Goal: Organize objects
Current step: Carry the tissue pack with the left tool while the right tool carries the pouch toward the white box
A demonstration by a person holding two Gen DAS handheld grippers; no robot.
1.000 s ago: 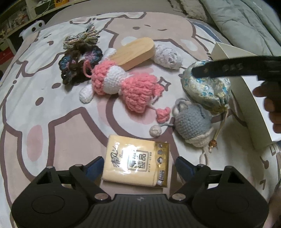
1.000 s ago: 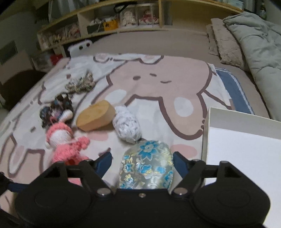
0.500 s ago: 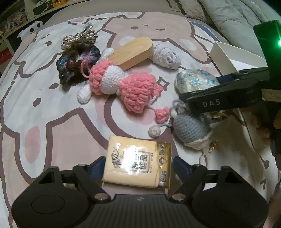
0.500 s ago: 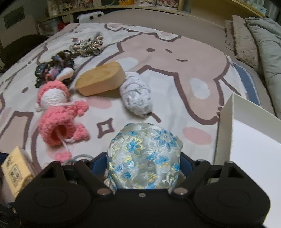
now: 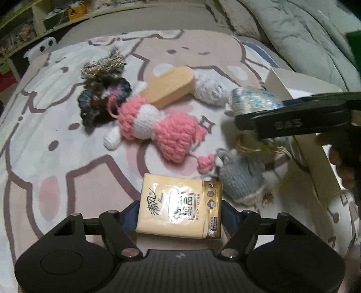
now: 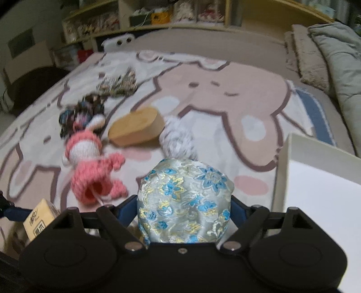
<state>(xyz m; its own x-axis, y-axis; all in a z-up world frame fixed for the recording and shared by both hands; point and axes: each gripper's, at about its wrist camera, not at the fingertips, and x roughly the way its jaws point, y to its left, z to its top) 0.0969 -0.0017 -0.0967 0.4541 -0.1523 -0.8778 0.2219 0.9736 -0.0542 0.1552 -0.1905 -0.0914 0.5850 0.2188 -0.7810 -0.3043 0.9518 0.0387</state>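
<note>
My left gripper (image 5: 180,209) is shut on a yellow tissue pack (image 5: 178,207), held just above the bunny-print blanket. My right gripper (image 6: 183,209) is shut on a silver brocade pouch with blue flowers (image 6: 185,200), lifted off the blanket; the pouch (image 5: 252,101) and the right gripper's fingers (image 5: 293,124) also show in the left wrist view. A white open box (image 6: 320,184) stands just right of the pouch. On the blanket lie a pink crochet doll (image 5: 158,126), a grey crochet bag (image 5: 241,180), a wooden block (image 5: 171,88), a white knit ball (image 5: 209,90) and dark yarn pieces (image 5: 101,103).
The box wall (image 5: 311,153) stands at the right of the left wrist view. A grey quilt (image 5: 304,33) lies at the back right. Shelves (image 6: 158,18) with small items run along the far wall. A striped yarn bundle (image 6: 119,83) lies at the far left.
My right gripper has lifted the brocade pouch off the blanket and drawn back a little. My left gripper holds the tissue pack and has risen slightly.
</note>
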